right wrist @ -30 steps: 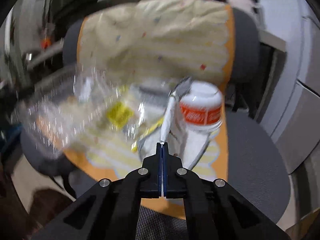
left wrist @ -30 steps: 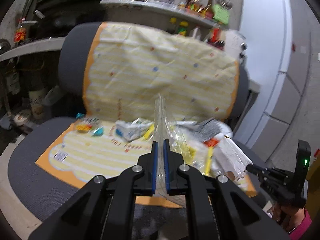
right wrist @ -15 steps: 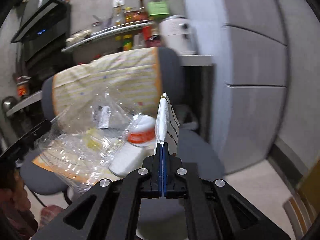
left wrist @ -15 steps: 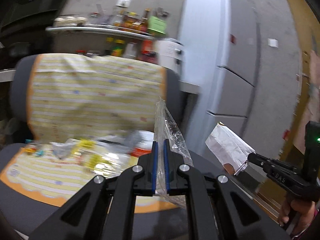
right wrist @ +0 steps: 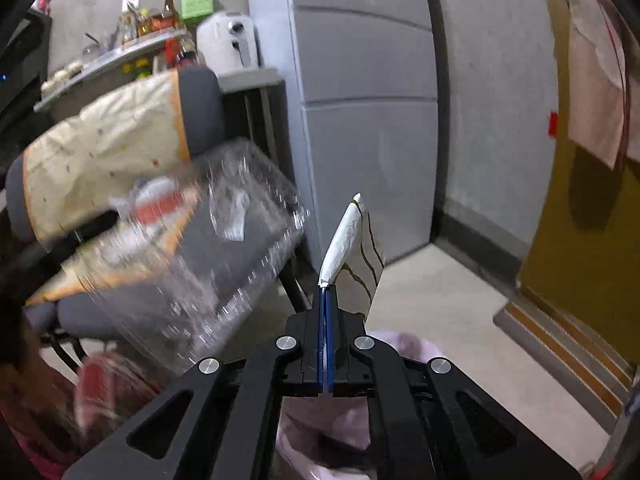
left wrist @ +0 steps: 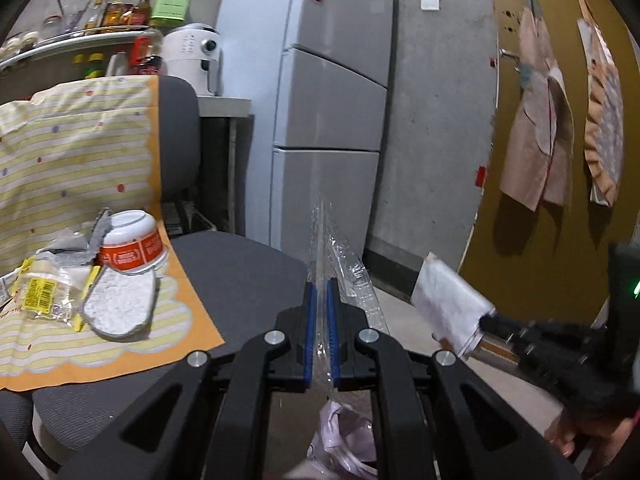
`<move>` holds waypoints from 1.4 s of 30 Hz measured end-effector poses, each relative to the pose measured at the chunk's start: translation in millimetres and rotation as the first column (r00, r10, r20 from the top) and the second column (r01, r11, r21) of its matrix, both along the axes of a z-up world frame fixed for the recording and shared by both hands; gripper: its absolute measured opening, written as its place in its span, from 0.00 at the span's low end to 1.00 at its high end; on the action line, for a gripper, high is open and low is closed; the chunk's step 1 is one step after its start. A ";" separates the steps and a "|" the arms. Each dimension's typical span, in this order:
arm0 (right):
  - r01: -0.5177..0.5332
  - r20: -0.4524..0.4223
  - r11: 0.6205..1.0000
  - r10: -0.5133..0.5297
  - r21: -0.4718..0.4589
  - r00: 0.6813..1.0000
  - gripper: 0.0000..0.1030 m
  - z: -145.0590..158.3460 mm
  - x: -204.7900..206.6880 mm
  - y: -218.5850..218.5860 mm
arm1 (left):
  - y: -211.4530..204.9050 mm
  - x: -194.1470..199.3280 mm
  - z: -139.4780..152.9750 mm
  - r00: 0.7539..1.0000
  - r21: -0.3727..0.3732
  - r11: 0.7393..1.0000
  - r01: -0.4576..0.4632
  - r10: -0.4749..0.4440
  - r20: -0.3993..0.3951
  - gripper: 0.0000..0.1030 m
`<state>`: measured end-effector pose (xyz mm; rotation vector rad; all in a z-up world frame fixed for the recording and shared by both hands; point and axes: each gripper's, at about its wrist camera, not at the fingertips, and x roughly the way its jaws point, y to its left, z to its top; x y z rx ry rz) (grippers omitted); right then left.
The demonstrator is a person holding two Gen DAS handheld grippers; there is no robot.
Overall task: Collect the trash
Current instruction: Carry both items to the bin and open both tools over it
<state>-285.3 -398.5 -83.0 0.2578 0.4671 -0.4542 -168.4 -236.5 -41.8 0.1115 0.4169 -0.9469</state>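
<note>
**Carrying two pieces of trash over the bag — drop risks**

Left tongs [left wrist: 320, 312] are clamped narrow on a clear plastic wrapper [left wrist: 340, 264]; it sticks up past the tips and trails down between the arms. Right tongs [right wrist: 325, 312] are pinched tight on a folded white paper packet [right wrist: 352, 248], held by one lower edge, rest standing free above the tips.

Pink bag [right wrist: 320, 432] sits directly below both tongs, its mouth partly hidden by the arms, so I can't tell how wide it is open.

Risks, as I judge them:
- Wrapper is light and clingy. On release it may stick to a pad or drift sideways past the rim onto the floor.
- Packet is gripped at an edge only, so it could pivot or slip out early.
- Bag is limp. If the mouth is folded, either piece lands on top and slides off.
- Tongs are near each other, so releasing together could tangle wrapper and packet.

More trash is still on the chair [left wrist: 248, 272], left of the left tongs: cup [left wrist: 134, 240], lid [left wrist: 120, 308], small packets [left wrist: 44, 296].
</note>
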 end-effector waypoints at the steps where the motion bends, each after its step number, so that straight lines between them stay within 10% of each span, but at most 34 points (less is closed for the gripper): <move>1: -0.003 -0.012 1.000 0.003 0.010 1.000 0.02 -7.6 0.8 -1.0 | -0.8 -1.6 -0.4 1.000 0.005 1.000 0.003 -0.003 0.002 0.04; 9: 0.025 -0.138 0.984 0.000 0.178 0.990 0.13 -69.6 10.7 -27.2 | -5.4 -3.4 -2.4 1.000 0.041 0.999 0.012 -0.012 -0.004 0.04; 24: 0.153 0.129 0.987 -0.159 0.052 0.979 0.29 30.2 -32.0 -62.6 | -52.2 -18.3 -15.5 0.956 0.163 0.946 0.282 -0.263 -0.126 0.04; 26: 0.162 0.139 0.986 -0.167 0.049 0.976 0.30 33.1 -37.0 -65.8 | -64.9 -16.0 -24.0 0.947 0.194 0.933 0.304 -0.274 -0.167 0.19; 29: 0.162 0.139 0.986 -0.167 0.047 0.976 0.31 32.2 -38.3 -67.6 | -71.8 -9.6 -29.2 0.949 0.200 0.935 0.291 -0.256 -0.183 0.50; 42: 0.046 0.080 0.998 -0.050 0.042 0.996 0.33 31.5 1.2 -39.0 | 2.9 29.4 0.0 0.996 0.172 0.985 0.013 0.003 -0.092 0.51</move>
